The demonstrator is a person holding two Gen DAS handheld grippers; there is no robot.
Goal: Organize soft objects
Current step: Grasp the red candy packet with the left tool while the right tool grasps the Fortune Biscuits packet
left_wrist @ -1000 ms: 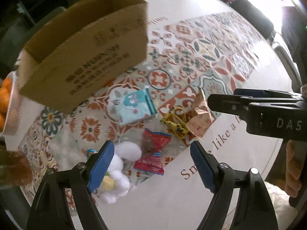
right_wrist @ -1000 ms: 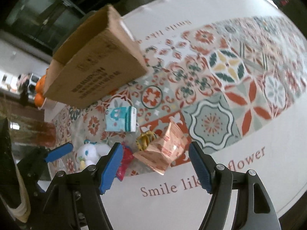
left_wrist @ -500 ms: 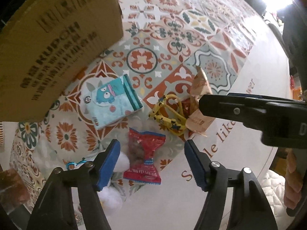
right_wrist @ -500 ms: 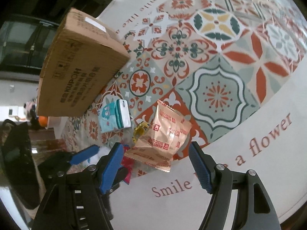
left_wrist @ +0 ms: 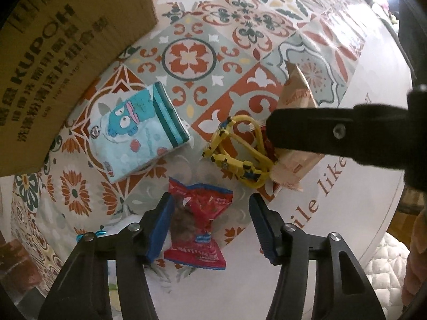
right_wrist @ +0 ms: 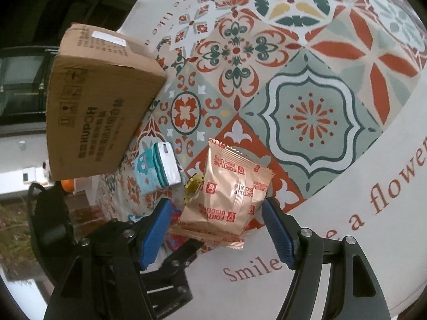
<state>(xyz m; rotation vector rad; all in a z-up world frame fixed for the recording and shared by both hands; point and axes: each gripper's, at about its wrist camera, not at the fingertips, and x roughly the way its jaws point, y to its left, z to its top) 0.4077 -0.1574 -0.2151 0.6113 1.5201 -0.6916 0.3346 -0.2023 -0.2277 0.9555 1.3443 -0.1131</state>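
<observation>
A red snack packet (left_wrist: 197, 221) lies on the patterned tablecloth between the blue pads of my left gripper (left_wrist: 210, 226). Its jaws are closing; the left pad is at the packet's edge and the right pad stands clear. A beige fortune-biscuit packet (right_wrist: 229, 186) lies between the fingers of my right gripper (right_wrist: 216, 229), which is open and not touching it. In the left wrist view that packet (left_wrist: 296, 98) is partly hidden by the right gripper's black finger (left_wrist: 320, 130). A blue tissue pack (left_wrist: 138, 130) and a yellow strap (left_wrist: 237, 149) lie nearby.
A cardboard box (left_wrist: 61, 61) stands at the upper left, close to the tissue pack. The round table's edge (left_wrist: 387, 213) runs along the right. A small blue ring (left_wrist: 90, 236) shows by the left finger. Oranges (right_wrist: 66, 184) sit behind the box.
Both grippers have come down toward the table. The left jaws have narrowed around the red packet, and the white plush has slipped out of sight under the left finger. The right view has rolled.
</observation>
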